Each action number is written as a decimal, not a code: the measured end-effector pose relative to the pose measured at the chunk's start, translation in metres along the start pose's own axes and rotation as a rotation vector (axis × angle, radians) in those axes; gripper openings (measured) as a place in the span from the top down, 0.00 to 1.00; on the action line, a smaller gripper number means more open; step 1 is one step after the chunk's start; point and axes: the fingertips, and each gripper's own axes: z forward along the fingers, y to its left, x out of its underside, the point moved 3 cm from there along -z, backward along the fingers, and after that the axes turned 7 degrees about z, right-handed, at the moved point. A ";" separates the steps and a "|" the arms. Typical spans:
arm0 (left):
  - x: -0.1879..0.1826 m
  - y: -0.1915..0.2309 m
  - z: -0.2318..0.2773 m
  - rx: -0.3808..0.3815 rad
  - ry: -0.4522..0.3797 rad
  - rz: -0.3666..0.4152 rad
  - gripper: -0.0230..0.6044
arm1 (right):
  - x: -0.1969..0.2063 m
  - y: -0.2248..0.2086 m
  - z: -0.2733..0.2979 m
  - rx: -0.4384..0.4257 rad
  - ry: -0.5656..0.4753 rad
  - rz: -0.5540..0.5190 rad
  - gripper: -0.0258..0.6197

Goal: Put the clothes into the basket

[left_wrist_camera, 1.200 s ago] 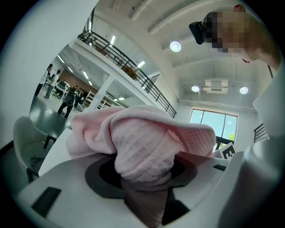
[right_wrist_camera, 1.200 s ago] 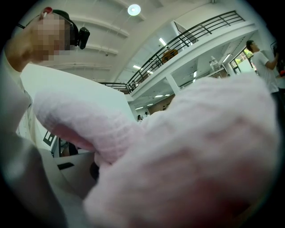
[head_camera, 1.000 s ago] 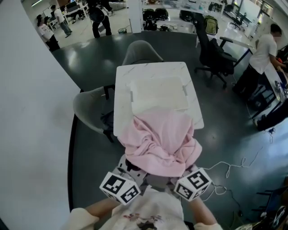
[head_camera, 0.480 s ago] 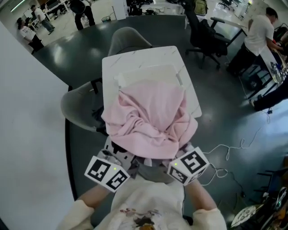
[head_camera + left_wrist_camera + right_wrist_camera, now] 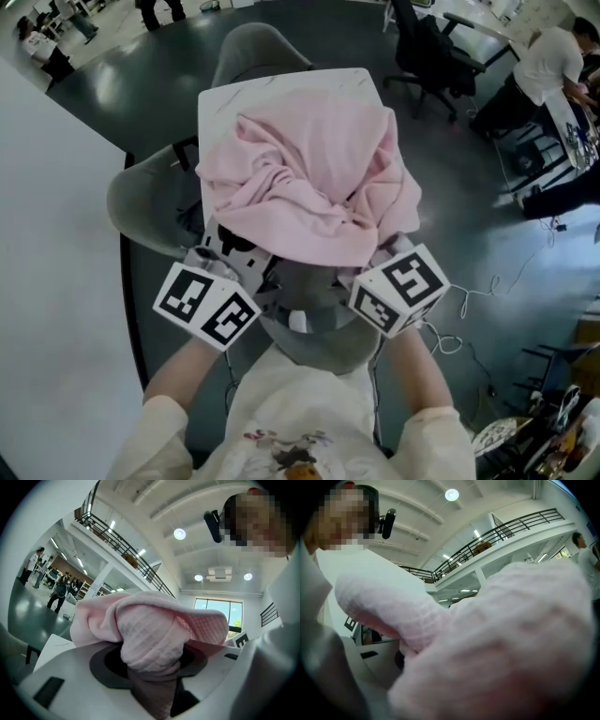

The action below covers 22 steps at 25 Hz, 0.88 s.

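A pink waffle-knit garment (image 5: 300, 183) hangs bunched between my two grippers and drapes over the white table (image 5: 225, 89). The basket is hidden under it. My left gripper (image 5: 232, 251) holds the garment's near left edge; in the left gripper view a thick fold of the garment (image 5: 150, 634) is pinched between the jaws. My right gripper (image 5: 380, 258) holds the near right edge, its jaw tips buried in the cloth. In the right gripper view the garment (image 5: 511, 644) fills nearly the whole picture and hides the jaws.
A grey chair (image 5: 141, 202) stands at the table's left and another (image 5: 258, 52) at its far end. A black office chair (image 5: 427, 56) and a person (image 5: 553, 56) are at the right. A white cable (image 5: 469, 300) lies on the dark floor.
Both grippers have carried the pink garment forward over the table. It now covers the white basket that showed on the tabletop before.
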 end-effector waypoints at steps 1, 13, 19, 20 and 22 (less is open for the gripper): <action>-0.002 0.004 0.004 0.002 -0.003 -0.003 0.59 | -0.003 -0.003 0.004 0.001 0.002 -0.003 0.71; 0.005 0.064 0.033 -0.004 0.029 -0.042 0.59 | 0.002 -0.033 0.063 0.017 0.042 0.019 0.71; 0.032 0.072 0.061 -0.008 0.048 -0.040 0.59 | 0.017 -0.070 0.067 0.019 0.054 0.038 0.71; 0.036 0.073 0.064 -0.010 0.054 -0.044 0.59 | 0.020 -0.074 0.068 0.023 0.060 0.042 0.71; 0.044 0.079 0.066 -0.020 0.066 -0.058 0.59 | 0.027 -0.080 0.072 0.031 0.081 0.054 0.71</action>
